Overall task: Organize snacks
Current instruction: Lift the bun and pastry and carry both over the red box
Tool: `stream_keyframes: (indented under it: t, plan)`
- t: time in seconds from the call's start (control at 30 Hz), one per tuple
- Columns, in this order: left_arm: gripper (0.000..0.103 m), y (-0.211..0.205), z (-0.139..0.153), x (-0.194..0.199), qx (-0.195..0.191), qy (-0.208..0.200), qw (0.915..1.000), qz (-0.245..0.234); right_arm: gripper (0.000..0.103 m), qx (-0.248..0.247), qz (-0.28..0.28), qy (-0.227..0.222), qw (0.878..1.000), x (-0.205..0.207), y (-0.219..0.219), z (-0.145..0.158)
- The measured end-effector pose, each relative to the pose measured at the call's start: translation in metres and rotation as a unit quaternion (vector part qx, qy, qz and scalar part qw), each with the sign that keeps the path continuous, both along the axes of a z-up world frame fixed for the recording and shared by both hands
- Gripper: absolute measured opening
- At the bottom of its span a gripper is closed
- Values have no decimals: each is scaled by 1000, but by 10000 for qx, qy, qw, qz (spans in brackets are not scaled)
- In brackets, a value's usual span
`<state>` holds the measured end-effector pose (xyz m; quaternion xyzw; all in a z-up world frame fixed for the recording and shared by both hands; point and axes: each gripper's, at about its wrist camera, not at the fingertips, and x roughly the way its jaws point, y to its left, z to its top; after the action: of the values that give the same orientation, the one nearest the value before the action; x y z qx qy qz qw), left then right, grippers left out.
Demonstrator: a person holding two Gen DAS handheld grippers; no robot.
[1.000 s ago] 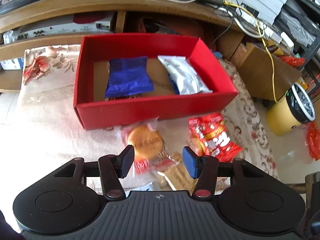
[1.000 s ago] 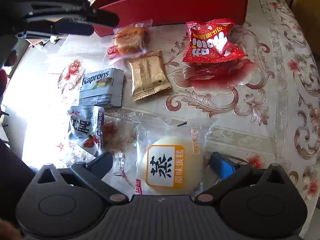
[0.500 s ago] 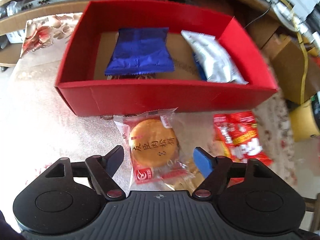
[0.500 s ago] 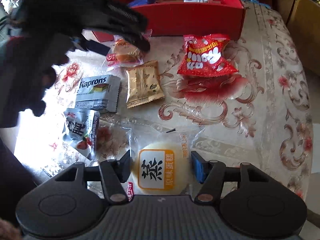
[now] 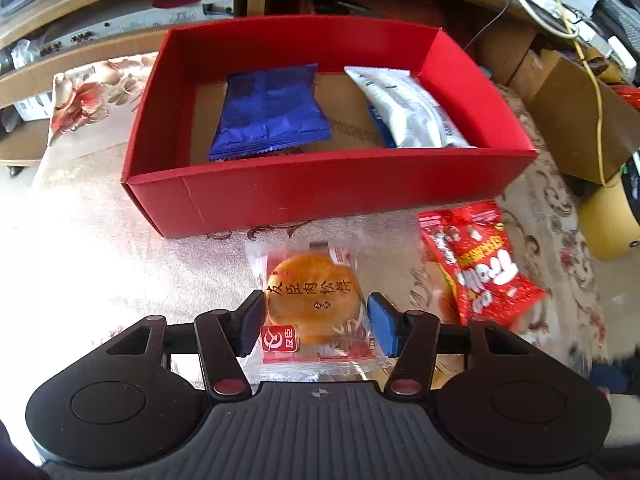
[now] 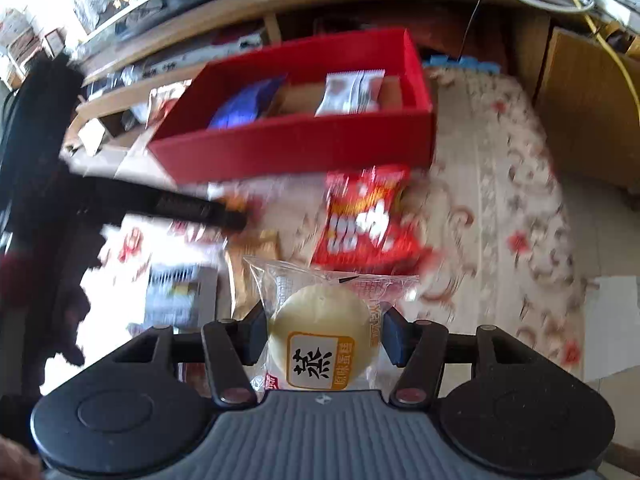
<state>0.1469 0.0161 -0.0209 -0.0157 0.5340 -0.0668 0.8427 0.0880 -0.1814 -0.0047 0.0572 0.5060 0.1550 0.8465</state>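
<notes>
Two crinkly clear wrappers are pinched low in frame: left gripper [image 5: 314,322] clamps the round golden pastry [image 5: 313,299], right gripper [image 6: 324,334] the pale domed steamed cake [image 6: 322,342], below the red box [image 5: 320,190].

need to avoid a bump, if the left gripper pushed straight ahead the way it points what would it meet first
Likely the near wall of the red box; the left gripper, with the orange cake packet between its fingers, points straight at it, though height is unclear.

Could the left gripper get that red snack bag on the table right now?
Probably not yet: the left gripper already has the round orange pastry packet between its fingers. The red snack bag lies uncovered just to its right, so nothing else blocks it.
</notes>
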Motion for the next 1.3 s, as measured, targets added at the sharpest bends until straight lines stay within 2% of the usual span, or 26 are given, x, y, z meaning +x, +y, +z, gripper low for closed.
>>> stream_keyframes:
  t: [0.2,0.3,0.5,0.57,0.63,0.67,0.77,1.07,1.3]
  plan:
    - [61,4,10,-5,-142,-92,9998,-45,55,-6,-150,-173,9997,16,-3,9]
    - [56,0,2,-5,-32,23,9998,-172,55,35,-173,-129,9998,18,-5,8]
    - [73,-4,-18,13,-76,277,9996,-3,55,56,-96,-3,9999,17,-2,4]
    - [72,-7,-25,14,35,330,9994,-49,55,56,-95,7,9999,18,-2,3]
    - [67,-11,-23,10,214,279,9992,-167,55,39,-90,8,10000,19,-2,3]
    - [64,-11,-22,8,190,277,9993,-190,55,37,-87,19,10000,20,-2,2]
    - [63,-6,-20,3,136,272,9995,-126,55,14,-69,8,10000,22,-1,3]
    - [63,0,11,-13,-128,-117,9998,-99,55,60,-270,-247,9993,34,-5,17]
    - [63,-3,37,-5,-395,-546,9977,-20,55,134,-427,-523,9976,58,-4,35]
